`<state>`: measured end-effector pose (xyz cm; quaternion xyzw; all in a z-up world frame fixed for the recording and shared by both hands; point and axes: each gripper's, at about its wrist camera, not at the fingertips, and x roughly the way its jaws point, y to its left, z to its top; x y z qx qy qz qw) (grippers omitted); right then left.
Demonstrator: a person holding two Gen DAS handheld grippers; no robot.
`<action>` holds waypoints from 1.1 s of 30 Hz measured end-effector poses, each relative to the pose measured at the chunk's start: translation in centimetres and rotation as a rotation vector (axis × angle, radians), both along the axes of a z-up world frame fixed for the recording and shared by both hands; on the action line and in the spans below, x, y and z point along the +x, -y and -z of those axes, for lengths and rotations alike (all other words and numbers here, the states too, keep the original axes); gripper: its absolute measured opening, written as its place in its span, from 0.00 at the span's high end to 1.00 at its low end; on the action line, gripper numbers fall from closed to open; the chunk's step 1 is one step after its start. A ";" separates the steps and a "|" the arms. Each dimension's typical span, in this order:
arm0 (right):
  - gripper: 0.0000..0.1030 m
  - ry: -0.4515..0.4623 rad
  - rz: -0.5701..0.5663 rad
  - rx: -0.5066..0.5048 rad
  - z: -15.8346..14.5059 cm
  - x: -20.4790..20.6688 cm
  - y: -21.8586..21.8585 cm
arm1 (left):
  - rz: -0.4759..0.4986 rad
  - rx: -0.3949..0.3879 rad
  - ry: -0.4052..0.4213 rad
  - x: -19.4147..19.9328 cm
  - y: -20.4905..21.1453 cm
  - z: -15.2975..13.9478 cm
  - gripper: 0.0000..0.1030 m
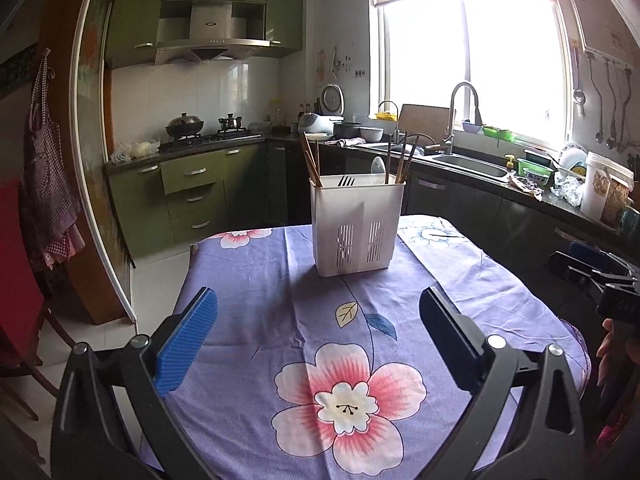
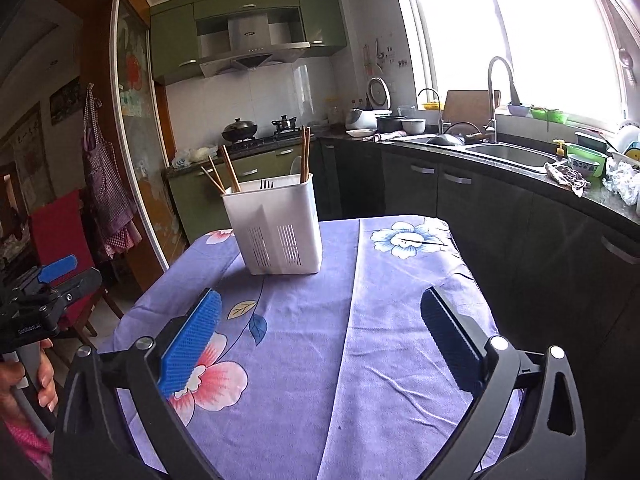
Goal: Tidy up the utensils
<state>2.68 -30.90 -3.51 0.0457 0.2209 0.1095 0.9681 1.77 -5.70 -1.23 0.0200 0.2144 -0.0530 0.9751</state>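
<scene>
Here the left gripper point(image 1: 318, 300) and right gripper point(image 2: 320, 300) both gape wide and hold nothing above a purple flowered cloth point(image 1: 312, 344) covering the table. Farther on, a white caddy point(image 1: 357, 227) stands upright on that cloth, with chopsticks point(image 1: 311, 162) and a fork point(image 1: 346, 180) inside. Behind lie green cabinets point(image 1: 192, 196), the stove point(image 1: 208, 136), a sink point(image 1: 472, 164) and a bright window point(image 1: 472, 56).
</scene>
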 end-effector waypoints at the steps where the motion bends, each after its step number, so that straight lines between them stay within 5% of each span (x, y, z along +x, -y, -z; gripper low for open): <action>1: 0.04 0.003 0.001 -0.008 0.0 -0.7 -0.1 | -0.003 0.003 -0.004 -0.4 0.0 0.1 0.07; 10: 0.04 0.045 0.017 -0.059 -1.6 -4.3 -1.1 | -0.039 -0.073 -0.029 -2.5 -2.1 0.3 0.07; 33: 0.04 0.044 -0.003 -0.065 -1.8 -5.7 -1.8 | -0.066 -0.064 -0.002 -4.3 -2.3 -0.9 0.07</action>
